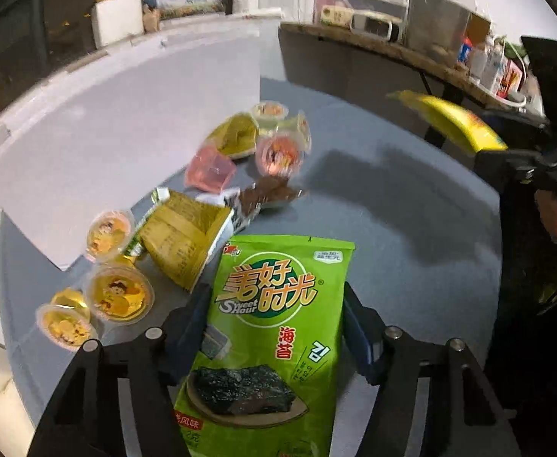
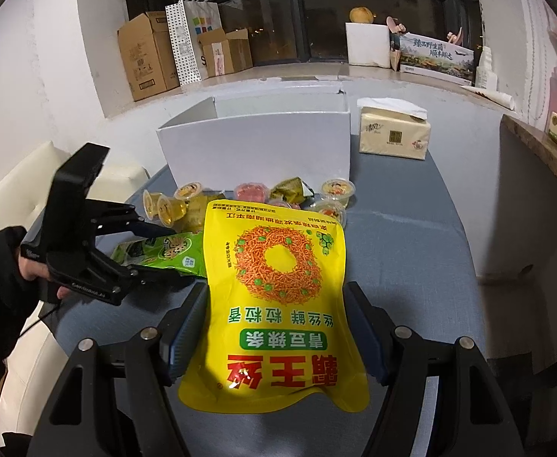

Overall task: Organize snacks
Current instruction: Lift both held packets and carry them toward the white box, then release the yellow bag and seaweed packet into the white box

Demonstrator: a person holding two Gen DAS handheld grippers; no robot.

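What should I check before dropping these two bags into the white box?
1. Left gripper grips green seaweed bag: ok; fingers against both edges.
2. Right gripper grips yellow snack bag: ok.
3. White box open: ok; no lid on top.
4. Space inside the box: cannot tell; interior hidden.
5. Jelly cups clear of the path: not ok; they sit before the box.

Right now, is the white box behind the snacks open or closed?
Open. In the right wrist view the white box has no lid on top, and its inner back wall shows above the front wall.
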